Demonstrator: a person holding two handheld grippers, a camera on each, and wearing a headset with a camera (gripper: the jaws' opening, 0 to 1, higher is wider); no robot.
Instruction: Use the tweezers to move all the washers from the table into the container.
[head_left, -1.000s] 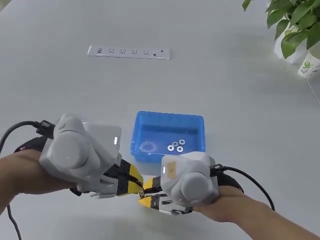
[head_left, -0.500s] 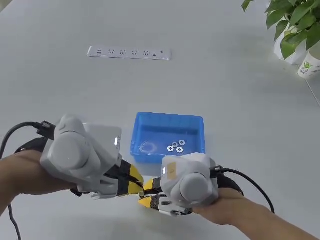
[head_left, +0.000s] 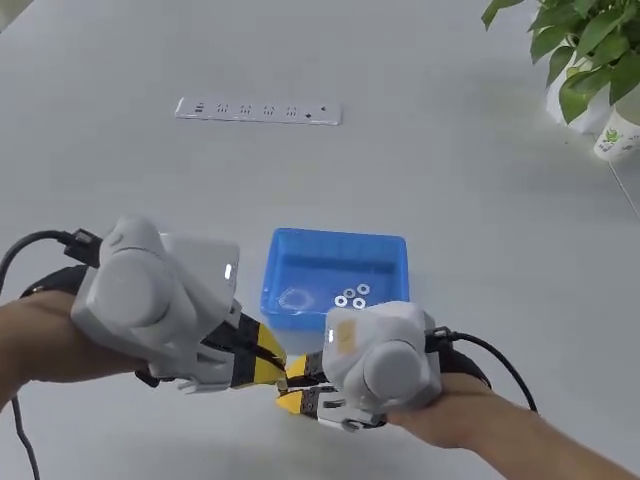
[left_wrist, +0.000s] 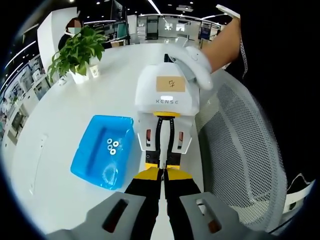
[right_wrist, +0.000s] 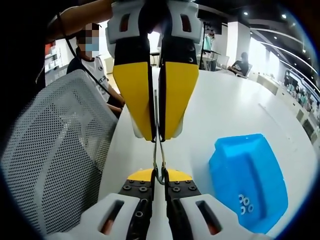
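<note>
Now the left claw (head_left: 266, 366) and right claw (head_left: 296, 386) both clench the tweezers (right_wrist: 157, 146) beside the container (head_left: 336, 240) (washers (head_left: 352, 294) lie inside), so one should pinch firmly before the other lets go.

Container (head_left: 338, 237) close ahead — open table (head_left: 450, 170) beyond

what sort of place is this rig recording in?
Probably an open-plan office or lab: a long white table with a white power strip, a potted green plant, and a pale mesh office chair beside it.
</note>
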